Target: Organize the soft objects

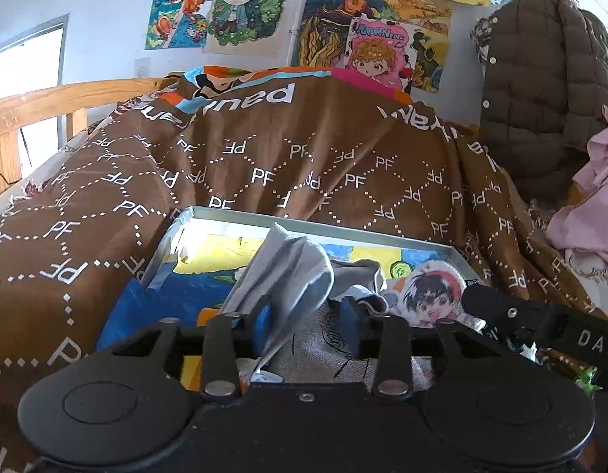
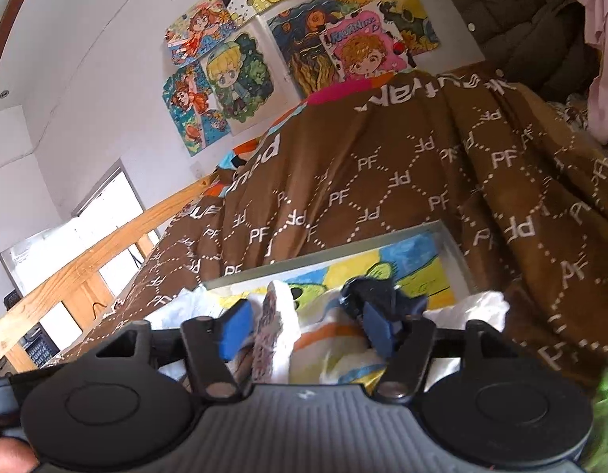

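Lying in the shallow grey box with a painted picture bottom (image 1: 233, 218), a grey fabric sock (image 1: 292, 272) and a flat white plush with a cartoon face (image 1: 426, 291) suggest the sorting is under way, not finished. The left tongs (image 1: 307, 323) stand spread around the sock without clearly pinching it. The right tongs (image 2: 307, 327) are spread around a flat white plush edge (image 2: 274, 327). The box rests on a bed under a brown PF-patterned blanket (image 1: 264, 157); cartoon posters (image 1: 225, 4) cover the wall.

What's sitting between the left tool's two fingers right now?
In the left wrist view, a grey sock stands between the left tool fingers, over the shallow tray on the brown blanket.
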The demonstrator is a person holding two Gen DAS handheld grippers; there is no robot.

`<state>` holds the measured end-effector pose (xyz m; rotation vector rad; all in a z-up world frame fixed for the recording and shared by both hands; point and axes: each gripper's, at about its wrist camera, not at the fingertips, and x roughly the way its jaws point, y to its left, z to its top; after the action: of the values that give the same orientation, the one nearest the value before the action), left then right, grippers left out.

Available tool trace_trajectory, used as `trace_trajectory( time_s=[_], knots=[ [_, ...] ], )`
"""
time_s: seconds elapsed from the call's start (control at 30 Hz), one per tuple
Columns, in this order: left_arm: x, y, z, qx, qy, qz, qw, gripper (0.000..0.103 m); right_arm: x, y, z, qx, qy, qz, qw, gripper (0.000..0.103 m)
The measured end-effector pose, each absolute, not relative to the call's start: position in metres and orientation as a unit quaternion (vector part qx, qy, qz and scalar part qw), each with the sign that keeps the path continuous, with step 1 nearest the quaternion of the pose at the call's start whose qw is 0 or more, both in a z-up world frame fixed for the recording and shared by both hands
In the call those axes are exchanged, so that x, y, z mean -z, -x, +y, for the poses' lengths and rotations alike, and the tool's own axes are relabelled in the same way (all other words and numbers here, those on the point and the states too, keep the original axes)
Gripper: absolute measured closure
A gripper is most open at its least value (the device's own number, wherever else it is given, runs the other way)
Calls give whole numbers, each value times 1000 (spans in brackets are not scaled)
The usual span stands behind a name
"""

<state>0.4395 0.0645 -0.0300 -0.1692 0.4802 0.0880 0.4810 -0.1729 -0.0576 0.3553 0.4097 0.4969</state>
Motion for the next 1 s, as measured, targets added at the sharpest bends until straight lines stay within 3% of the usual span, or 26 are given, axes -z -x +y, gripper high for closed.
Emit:
trace_trajectory(
  time_s=[0.3, 0.73, 1.0],
  knots=[
    [21, -422, 59, -51, 102, 220, 969, 30, 29, -460, -184, -223, -126, 174, 951, 14],
    [-26, -363, 59, -69, 117, 165, 977, 5, -16, -393, -190, -214, -59, 143, 965, 1],
    [-52, -310, 47, -62, 108, 144, 982, 1, -38, -343, -191, -220, -55, 119, 967, 0]
  ],
)
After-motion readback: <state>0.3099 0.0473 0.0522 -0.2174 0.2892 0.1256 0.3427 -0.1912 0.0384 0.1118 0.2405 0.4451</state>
